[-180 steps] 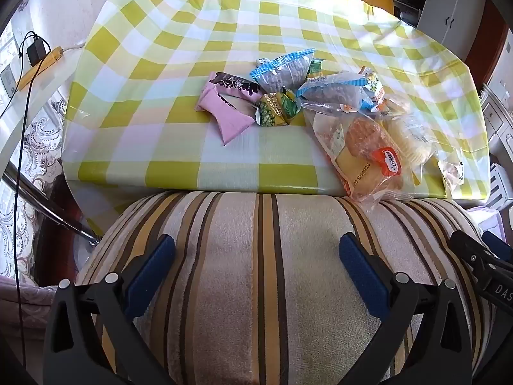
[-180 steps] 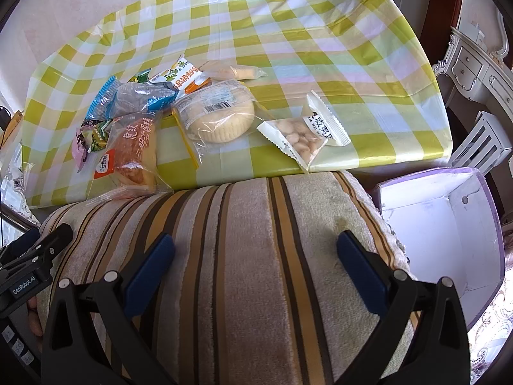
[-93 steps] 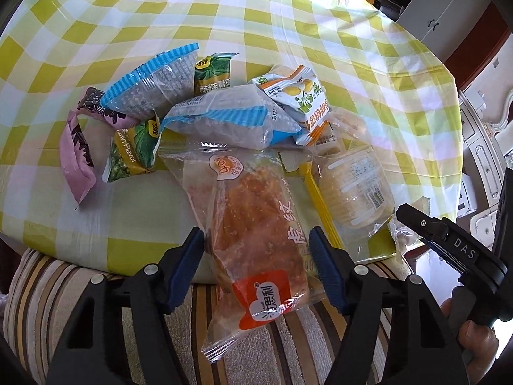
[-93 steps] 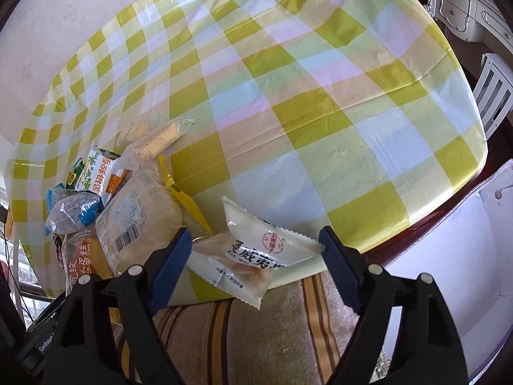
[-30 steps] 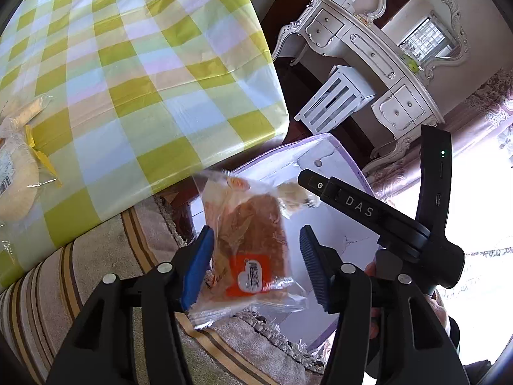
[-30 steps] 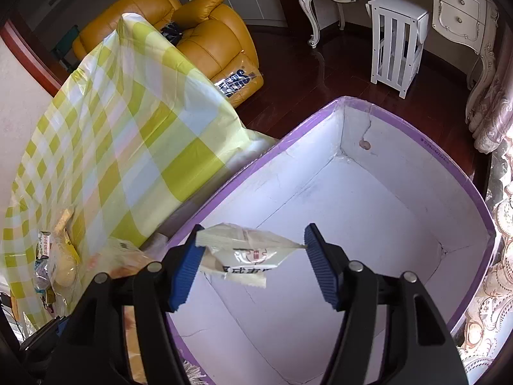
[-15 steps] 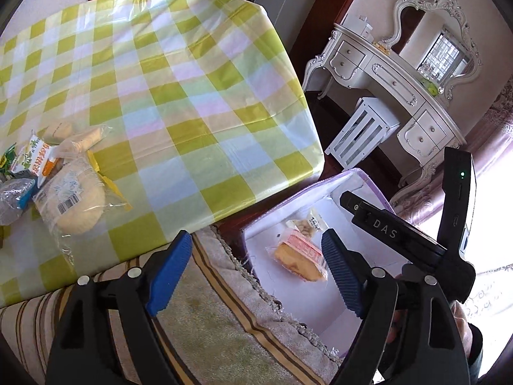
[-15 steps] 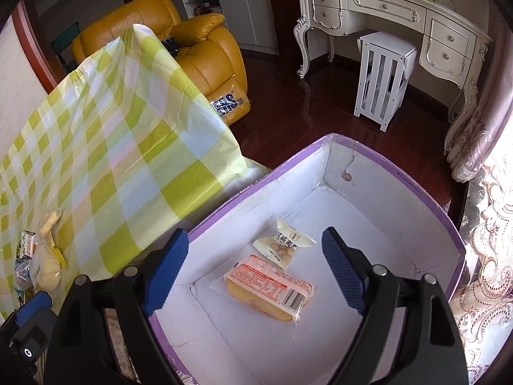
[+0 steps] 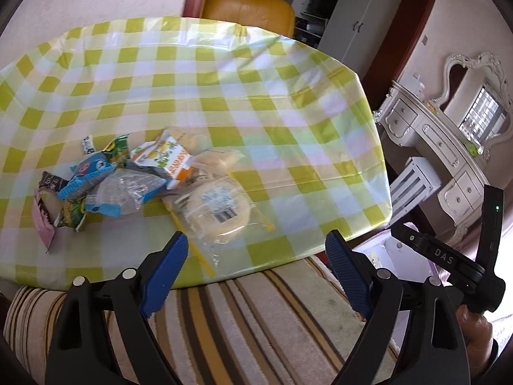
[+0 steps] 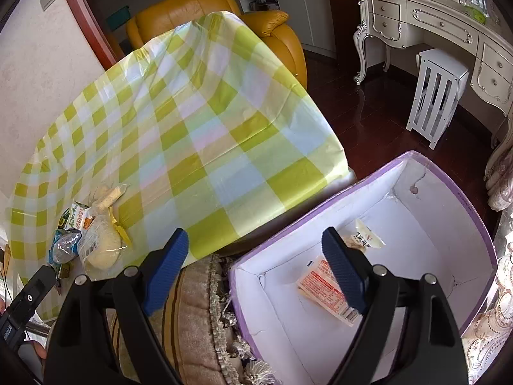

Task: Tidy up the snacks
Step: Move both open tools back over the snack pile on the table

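My left gripper (image 9: 256,237) hangs over the near edge of the checked table (image 9: 256,96), its jaws opening with nothing between them. Just beyond it lies a round bread packet (image 9: 221,213), with a blue-edged clear packet (image 9: 125,192), an orange-and-white packet (image 9: 163,157) and a pink packet (image 9: 43,224) in a heap to its left. My right gripper (image 10: 255,233) stands open and empty above the near corner of the purple-rimmed white box (image 10: 449,192). Inside the box lie an orange-labelled cake packet (image 10: 323,285) and a small white packet (image 10: 367,235).
A striped cushion (image 9: 240,320) lies between me and the table. The box stands on the floor to the right of the table. Behind are a yellow armchair (image 10: 208,3), a white slatted stool (image 10: 436,93) and a white dresser (image 10: 433,32).
Both grippers opened and dropped their packets into the box. The left gripper then swung left, back toward the snack heap on the table; the right one rose a little above the box.
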Demonstrator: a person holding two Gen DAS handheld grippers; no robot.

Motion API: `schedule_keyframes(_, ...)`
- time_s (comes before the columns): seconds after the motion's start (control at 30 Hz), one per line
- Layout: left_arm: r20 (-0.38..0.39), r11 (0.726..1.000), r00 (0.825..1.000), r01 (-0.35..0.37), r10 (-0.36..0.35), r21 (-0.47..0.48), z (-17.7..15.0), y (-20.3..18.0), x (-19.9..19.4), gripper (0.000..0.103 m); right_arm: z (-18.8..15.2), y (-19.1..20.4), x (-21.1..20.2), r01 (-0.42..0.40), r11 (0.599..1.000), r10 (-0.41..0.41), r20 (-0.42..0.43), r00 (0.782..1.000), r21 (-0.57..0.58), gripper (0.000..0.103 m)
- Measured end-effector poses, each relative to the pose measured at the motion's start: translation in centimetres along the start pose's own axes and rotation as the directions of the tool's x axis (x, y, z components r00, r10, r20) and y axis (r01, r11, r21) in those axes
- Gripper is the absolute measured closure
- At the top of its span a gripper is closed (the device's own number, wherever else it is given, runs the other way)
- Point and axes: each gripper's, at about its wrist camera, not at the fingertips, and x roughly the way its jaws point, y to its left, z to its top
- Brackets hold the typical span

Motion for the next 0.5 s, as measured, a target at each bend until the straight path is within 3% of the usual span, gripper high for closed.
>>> schedule_keyframes(0.23,0.022,0.978,0.997,-0.067,0.073,-0.195,-0.5,8.0,-1.7,0.019,-0.5,4.9,0.6,-0.065,0.992,0.063,-0.023,0.998,-0.111,0.018)
schedule_keyframes(0.5,0.025,0.941,0.993,-0.099,0.113,-0.323,-1.1,13.7,-2.7,0.027,-1.2,10.5,1.6,-0.122,0.965,0.11,-0.066,0.992,-0.233,0.018)
